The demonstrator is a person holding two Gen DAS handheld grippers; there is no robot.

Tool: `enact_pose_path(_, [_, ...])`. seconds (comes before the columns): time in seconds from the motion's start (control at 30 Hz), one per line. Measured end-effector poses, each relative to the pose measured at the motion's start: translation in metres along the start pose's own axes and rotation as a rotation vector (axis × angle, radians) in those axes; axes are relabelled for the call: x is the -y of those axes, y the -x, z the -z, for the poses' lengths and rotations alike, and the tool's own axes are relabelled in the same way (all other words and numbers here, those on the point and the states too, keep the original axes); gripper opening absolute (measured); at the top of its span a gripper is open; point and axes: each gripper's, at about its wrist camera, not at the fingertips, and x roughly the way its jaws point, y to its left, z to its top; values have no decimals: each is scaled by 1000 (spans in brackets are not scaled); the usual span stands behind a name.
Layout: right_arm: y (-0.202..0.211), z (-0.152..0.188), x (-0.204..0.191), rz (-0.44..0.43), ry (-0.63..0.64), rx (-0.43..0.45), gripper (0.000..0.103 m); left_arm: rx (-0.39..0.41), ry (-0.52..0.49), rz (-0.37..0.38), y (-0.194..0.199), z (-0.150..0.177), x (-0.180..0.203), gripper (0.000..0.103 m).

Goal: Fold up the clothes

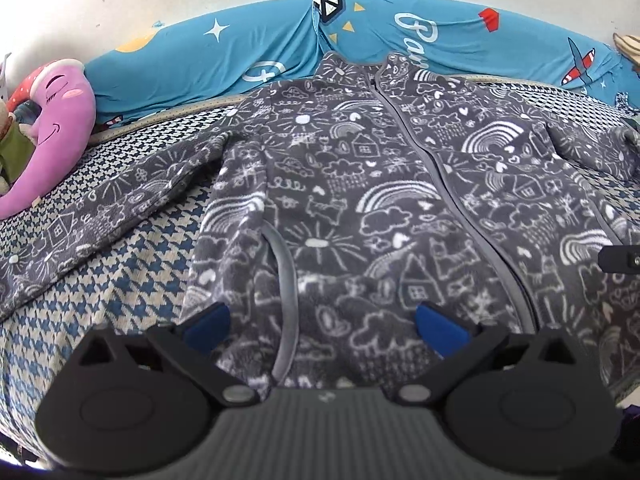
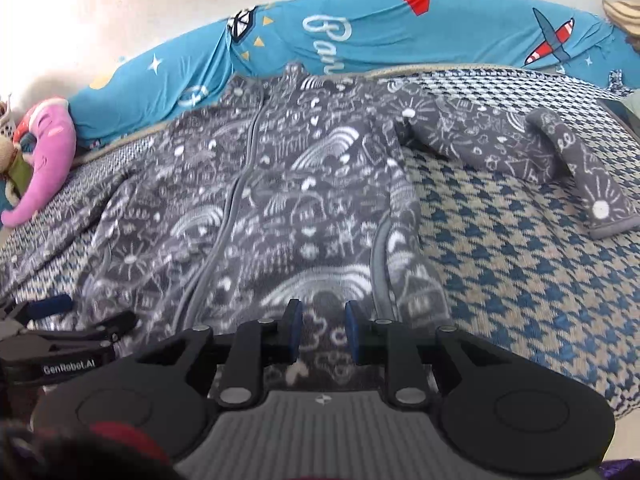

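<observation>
A grey fleece jacket (image 1: 360, 184) printed with white doodles lies front up, zipped, spread across the houndstooth bedspread (image 1: 132, 280), collar toward the blue pillow (image 1: 192, 64). The left gripper (image 1: 322, 326) hovers over its lower hem, jaws spread wide, holding nothing. The right gripper (image 2: 320, 330) sits over the hem on the other side, jaws only narrowly parted, nothing pinched between them.

- Left gripper (image 1: 322, 322): matte black plastic linkage arms, round silver pivot screws, blue rubber pads, ribbed grey centre plate with a small white logo.
- Right gripper (image 2: 320, 330): same build; white "GenRobot.AI" lettering shows on its neighbour's side.
</observation>
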Motion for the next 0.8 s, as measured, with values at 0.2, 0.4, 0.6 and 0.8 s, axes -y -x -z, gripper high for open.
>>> enact_pose_path(0.2, [-8,7,-4,35,40,-41,25,-22,-9,-7,-6,6,4,103])
enact_pose_path(0.4, [0,4,5,12,-4,-26,25,-39,15,-3,-8,6,2,103])
enact_pose_path(0.6, [20,-12,32,89,-62,53,26,-37,29,6,-6,2,1,103])
enact_pose_path(0.8, [32,-33,80,202,-143,99,32,-24,34,39,-3,-7,3,103])
